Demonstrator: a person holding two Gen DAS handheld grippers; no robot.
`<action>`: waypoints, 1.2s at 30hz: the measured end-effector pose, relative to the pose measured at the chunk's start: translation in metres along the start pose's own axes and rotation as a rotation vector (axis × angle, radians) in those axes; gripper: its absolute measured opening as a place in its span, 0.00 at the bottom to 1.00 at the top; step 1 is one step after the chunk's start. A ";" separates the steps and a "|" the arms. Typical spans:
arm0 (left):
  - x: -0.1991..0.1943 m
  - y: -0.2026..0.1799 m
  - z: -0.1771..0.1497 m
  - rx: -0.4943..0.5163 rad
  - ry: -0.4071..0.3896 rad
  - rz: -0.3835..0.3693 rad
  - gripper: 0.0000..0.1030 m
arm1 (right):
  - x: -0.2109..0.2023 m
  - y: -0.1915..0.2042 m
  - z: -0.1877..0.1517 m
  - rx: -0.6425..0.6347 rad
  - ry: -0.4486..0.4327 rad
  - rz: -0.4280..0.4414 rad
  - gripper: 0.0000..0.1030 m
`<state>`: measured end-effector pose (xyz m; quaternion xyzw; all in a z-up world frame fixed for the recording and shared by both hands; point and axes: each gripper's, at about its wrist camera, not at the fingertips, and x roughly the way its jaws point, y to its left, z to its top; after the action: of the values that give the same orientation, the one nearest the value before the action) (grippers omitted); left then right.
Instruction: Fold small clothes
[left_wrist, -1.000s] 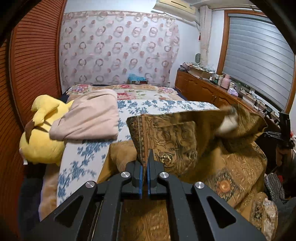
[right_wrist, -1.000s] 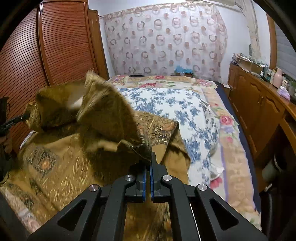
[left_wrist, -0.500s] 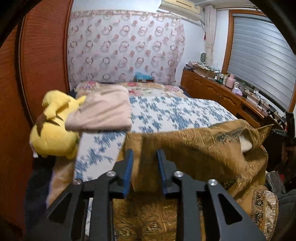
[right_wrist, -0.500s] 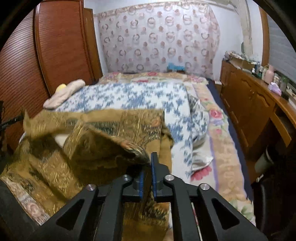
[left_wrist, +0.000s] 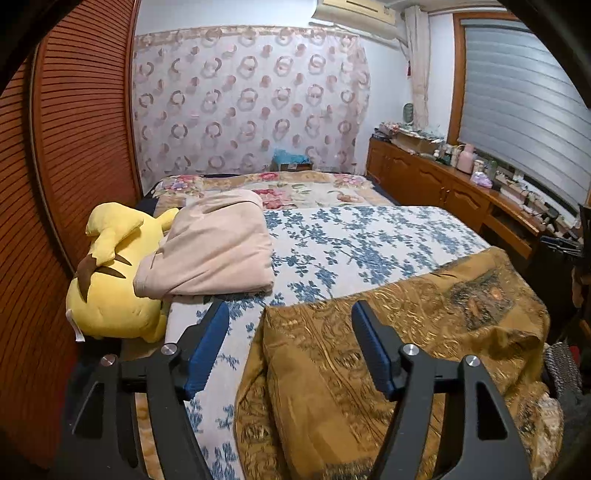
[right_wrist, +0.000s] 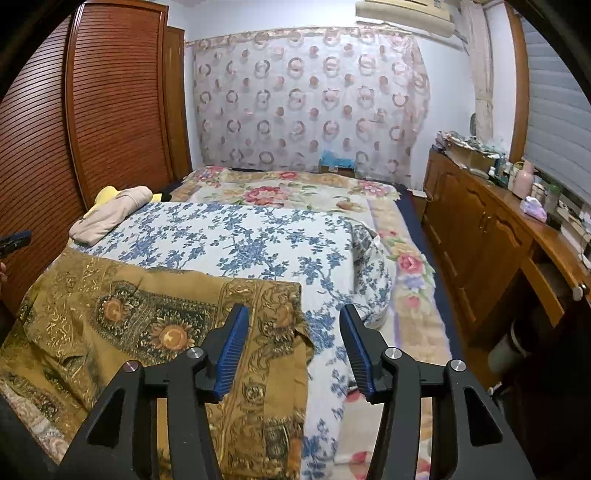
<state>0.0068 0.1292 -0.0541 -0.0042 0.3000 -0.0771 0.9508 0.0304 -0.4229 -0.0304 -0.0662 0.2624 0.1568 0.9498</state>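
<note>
On the bed (left_wrist: 369, 236), the gold cloth (left_wrist: 388, 350) lies folded over once, near the front edge. Both tongs have just been opening and have let it go. The left tongs (left_wrist: 288, 347) are wide open over its left corner, and the right tongs (right_wrist: 291, 347) are wide open over its right corner. Neither one touches it. One fold looks done. More folds may be left.
</note>
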 end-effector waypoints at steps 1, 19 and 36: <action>0.004 -0.001 0.002 0.003 0.005 0.000 0.68 | 0.007 0.000 0.003 -0.004 0.006 0.004 0.53; 0.091 0.005 -0.008 0.009 0.212 0.019 0.68 | 0.088 -0.008 0.007 0.027 0.211 0.023 0.67; 0.115 0.012 -0.026 -0.007 0.274 0.019 0.71 | 0.108 -0.015 0.003 0.033 0.298 0.020 0.69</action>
<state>0.0868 0.1251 -0.1417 0.0058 0.4273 -0.0669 0.9016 0.1246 -0.4083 -0.0836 -0.0706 0.4036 0.1504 0.8997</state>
